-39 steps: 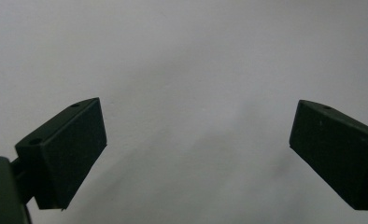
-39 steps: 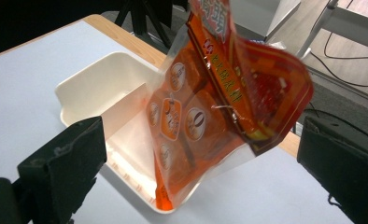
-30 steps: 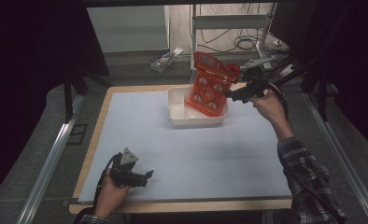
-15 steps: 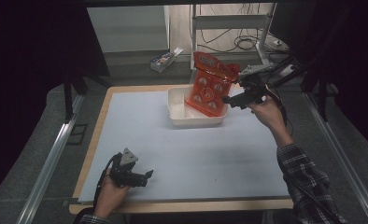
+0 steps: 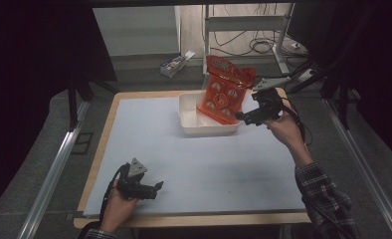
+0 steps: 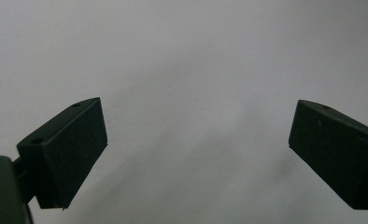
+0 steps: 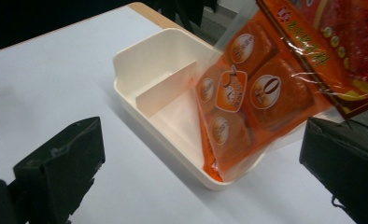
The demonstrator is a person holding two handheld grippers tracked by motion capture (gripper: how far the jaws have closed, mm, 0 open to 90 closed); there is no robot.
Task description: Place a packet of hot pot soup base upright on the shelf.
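High view first: a white tray (image 5: 194,124) sits on the far side of the pale blue table (image 5: 209,169), and an orange bag (image 5: 223,92) stands in it, leaning against the right end with its top sticking up above the rim. The right gripper (image 5: 245,116) is just beside the tray's right end, close to the bag, held by a hand with a checked sleeve (image 5: 323,194). The left gripper (image 5: 156,188) rests low near the front left edge of the table, well apart from the tray. Left gripper view next: its two black jaws are spread wide over bare table (image 6: 196,70), with nothing between them. Right gripper view last: the jaws are spread wide too and hold nothing. The tray (image 7: 145,70) has a wall across its middle, and the bag (image 7: 257,98) stands tilted in the nearer part, its bottom corner down inside.
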